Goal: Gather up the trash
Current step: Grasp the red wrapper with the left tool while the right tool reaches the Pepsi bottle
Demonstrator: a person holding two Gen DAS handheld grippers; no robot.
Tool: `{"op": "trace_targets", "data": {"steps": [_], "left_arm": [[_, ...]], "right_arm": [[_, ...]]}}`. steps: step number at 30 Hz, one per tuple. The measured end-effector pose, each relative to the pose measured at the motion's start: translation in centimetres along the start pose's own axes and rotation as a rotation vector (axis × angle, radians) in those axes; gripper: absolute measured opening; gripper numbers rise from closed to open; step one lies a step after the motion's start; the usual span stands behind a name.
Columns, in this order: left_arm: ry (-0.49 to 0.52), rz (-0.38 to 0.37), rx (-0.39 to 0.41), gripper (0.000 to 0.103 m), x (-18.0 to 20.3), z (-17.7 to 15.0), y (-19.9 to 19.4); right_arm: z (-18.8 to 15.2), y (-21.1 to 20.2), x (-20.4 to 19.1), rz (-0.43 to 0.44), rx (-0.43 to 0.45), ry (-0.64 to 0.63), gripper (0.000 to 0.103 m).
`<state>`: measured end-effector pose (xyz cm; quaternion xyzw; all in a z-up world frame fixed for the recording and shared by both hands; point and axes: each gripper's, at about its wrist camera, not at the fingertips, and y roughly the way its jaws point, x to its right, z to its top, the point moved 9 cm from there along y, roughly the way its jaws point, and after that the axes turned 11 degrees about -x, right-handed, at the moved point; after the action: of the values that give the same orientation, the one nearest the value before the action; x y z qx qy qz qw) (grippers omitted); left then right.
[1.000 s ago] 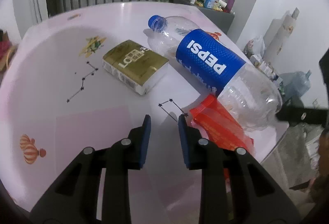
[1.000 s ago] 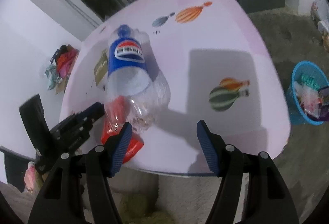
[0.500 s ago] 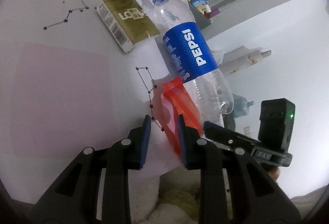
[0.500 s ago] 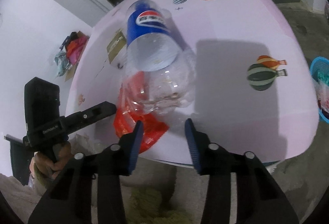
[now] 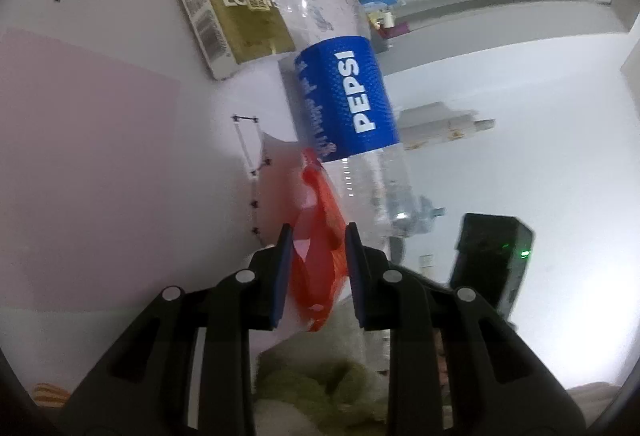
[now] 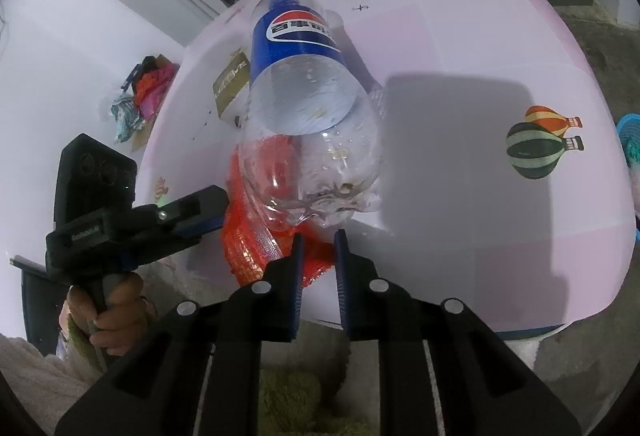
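A clear Pepsi bottle (image 5: 344, 96) (image 6: 296, 48) with a blue label lies on the pink table (image 5: 100, 156), its base near the table edge. A red wrapper (image 5: 320, 220) (image 6: 248, 236) lies half under that base and overhangs the edge. My left gripper (image 5: 316, 240) has the wrapper between its narrow-set jaws, and I see no clamping. It comes in from the left (image 6: 208, 208) in the right wrist view. My right gripper (image 6: 319, 240) points at the bottle's base. Its jaws are closing, with a corner of the wrapper between them. A gold box (image 5: 236, 8) lies beside the bottle.
A blue basket (image 6: 630, 144) holding trash stands on the floor at the right. A pile of clothes (image 6: 148, 92) lies beyond the table's left side. A green rug (image 6: 288, 404) lies below the table edge. A hand (image 6: 116, 316) holds the left gripper's handle.
My left gripper rolled and moved to the table edge, so the red wrapper now sits between its jaws. My right gripper's jaws narrowed from wide and came close to the bottle's base.
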<state>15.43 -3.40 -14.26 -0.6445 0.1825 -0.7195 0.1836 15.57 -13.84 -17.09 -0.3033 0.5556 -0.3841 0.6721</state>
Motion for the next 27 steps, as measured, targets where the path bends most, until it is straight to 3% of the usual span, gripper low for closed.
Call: {"op": "trace_targets", "data": {"steps": [5, 9, 15, 21, 27], "left_arm": [[-0.042, -0.13, -0.03, 0.023, 0.4, -0.6, 0.4], [-0.029, -0.074, -0.023, 0.022, 0.1, -1.0, 0.9], [0.058, 0.101, -0.007, 0.02, 1.0, -0.7, 2.0], [0.056, 0.186, 0.029, 0.005, 0.1, -0.2, 1.6], [0.027, 0.207, 0.08, 0.003, -1.7, 0.4, -1.1]], "right_arm": [[0.2, 0.2, 0.0, 0.015, 0.0, 0.005, 0.015], [0.1, 0.3, -0.2, 0.017, 0.003, 0.004, 0.015], [0.1, 0.3, -0.2, 0.014, 0.004, 0.003, 0.015], [0.1, -0.1, -0.1, 0.004, -0.007, 0.007, 0.016], [0.7, -2.8, -0.3, -0.01, 0.05, -0.018, 0.02]]}}
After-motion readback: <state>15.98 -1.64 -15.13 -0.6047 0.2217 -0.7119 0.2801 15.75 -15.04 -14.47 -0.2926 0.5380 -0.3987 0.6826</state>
